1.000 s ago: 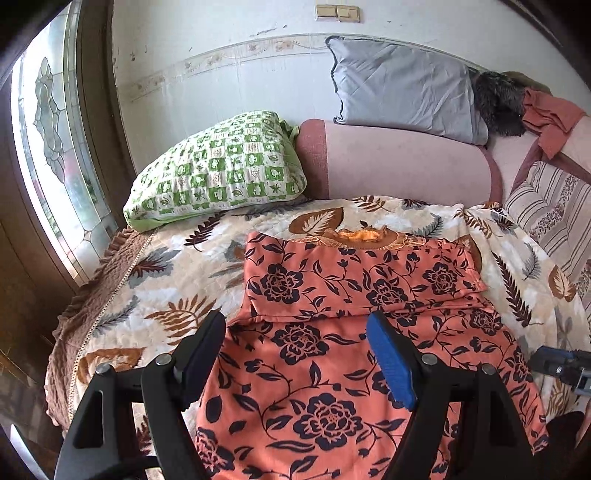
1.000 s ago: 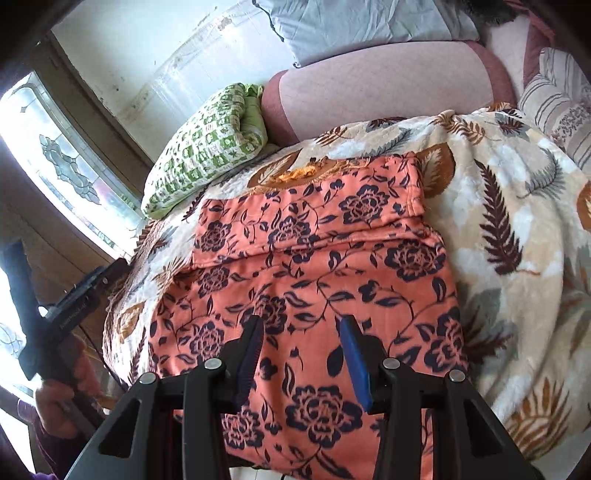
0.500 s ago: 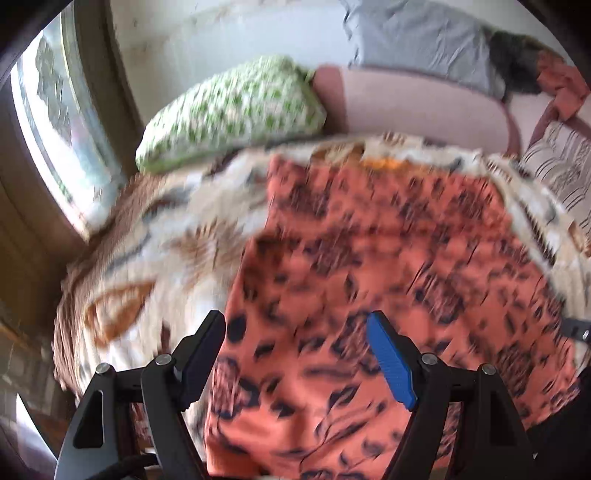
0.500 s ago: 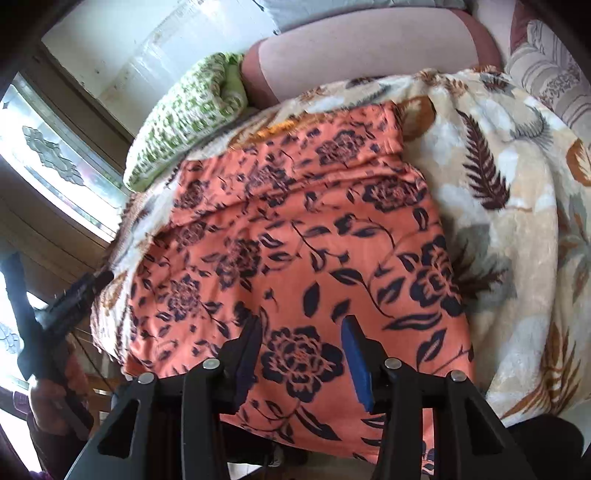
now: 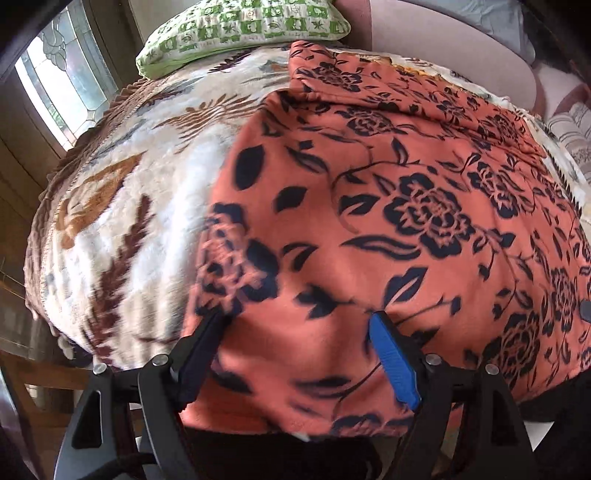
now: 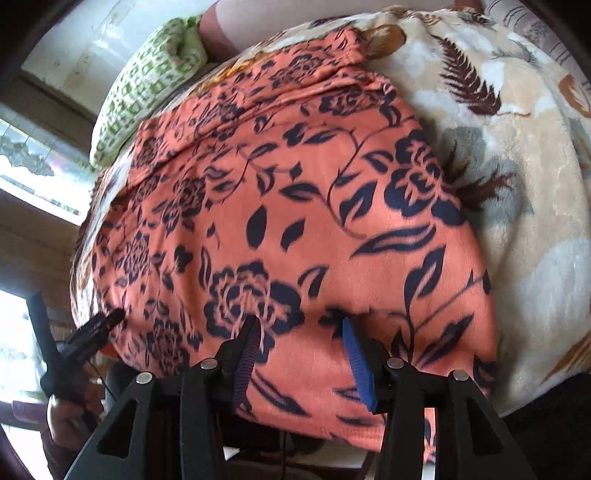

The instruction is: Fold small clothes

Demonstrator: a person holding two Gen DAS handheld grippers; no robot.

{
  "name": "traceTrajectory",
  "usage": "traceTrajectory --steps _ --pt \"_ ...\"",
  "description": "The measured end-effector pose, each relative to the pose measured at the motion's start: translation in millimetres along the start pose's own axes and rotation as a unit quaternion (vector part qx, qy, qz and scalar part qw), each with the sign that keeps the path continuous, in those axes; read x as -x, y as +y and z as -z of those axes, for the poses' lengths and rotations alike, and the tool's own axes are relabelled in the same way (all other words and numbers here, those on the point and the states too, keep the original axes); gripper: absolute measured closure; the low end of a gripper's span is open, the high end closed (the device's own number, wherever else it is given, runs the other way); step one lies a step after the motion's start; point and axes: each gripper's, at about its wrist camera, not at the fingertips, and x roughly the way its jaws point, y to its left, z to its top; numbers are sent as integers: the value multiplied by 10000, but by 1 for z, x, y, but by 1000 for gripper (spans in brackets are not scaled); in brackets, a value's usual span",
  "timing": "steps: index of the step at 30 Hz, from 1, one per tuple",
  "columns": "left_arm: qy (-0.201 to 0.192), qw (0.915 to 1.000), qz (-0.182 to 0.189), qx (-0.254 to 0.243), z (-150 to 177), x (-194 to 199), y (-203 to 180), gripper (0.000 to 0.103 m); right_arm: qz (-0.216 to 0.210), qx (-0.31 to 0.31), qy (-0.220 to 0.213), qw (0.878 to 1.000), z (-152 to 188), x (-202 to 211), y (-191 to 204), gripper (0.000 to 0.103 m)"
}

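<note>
We have the orange floral garment point(image 5: 388, 206) spread flat on the leaf-patterned blanket point(image 5: 122, 206) that covers the bed, its near hem hanging over the bed's front edge towards us. Its far end is already turned back on itself below the green checked pillow point(image 5: 240, 26), so we judge the sleeves or top part are folded in and the lower half is what remains. We bring both tools low over that hanging hem because it is the free edge we need to lift and carry up the bed. Our left gripper point(image 5: 299, 328) sits near the garment's left corner with its jaws spread wide, the cloth lying between them but not pinched. Our right gripper point(image 6: 299, 332) is further along the same hem, towards the right corner, jaws likewise released and holding nothing. Placing the two apart along one edge should keep the hem straight when it rises. In the right wrist view we can see the left tool at the garment's far-left edge; the plush blanket may drag on the cloth as it lifts
</note>
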Motion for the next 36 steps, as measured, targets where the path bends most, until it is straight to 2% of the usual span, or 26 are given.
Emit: traceTrajectory --steps 4,10,15,21,22,24,26,30,36 --pt "-75 9993 -228 290 5 21 39 21 -119 -37 -157 9998 11 21 -11 53" --pt "-203 9968 -329 696 -2 39 92 21 -254 -327 -673 9969 5 60 -36 39" --pt "-99 9948 384 936 -2 27 112 21 -262 -646 -664 9954 2 63 -55 38" --pt "-32 9903 1245 617 1 16 92 24 -223 -752 -572 9953 3 56 -60 38" --pt "-24 9894 1329 582 2 15 89 26 -218 -715 -581 9955 2 57 -59 38" --pt "35 9880 1462 499 5 10 84 42 -201 -680 -610 9956 2 57 -58 38" --pt "204 9863 1563 491 8 1 80 48 -211 -695 -603 9955 1 57 -58 38" --pt "378 9825 1696 665 14 -12 82 50 -190 -719 -600 9954 1 56 -59 38" --pt "456 9777 1940 660 15 -15 85 53 -145 -853 -553 9947 3 53 -67 38"
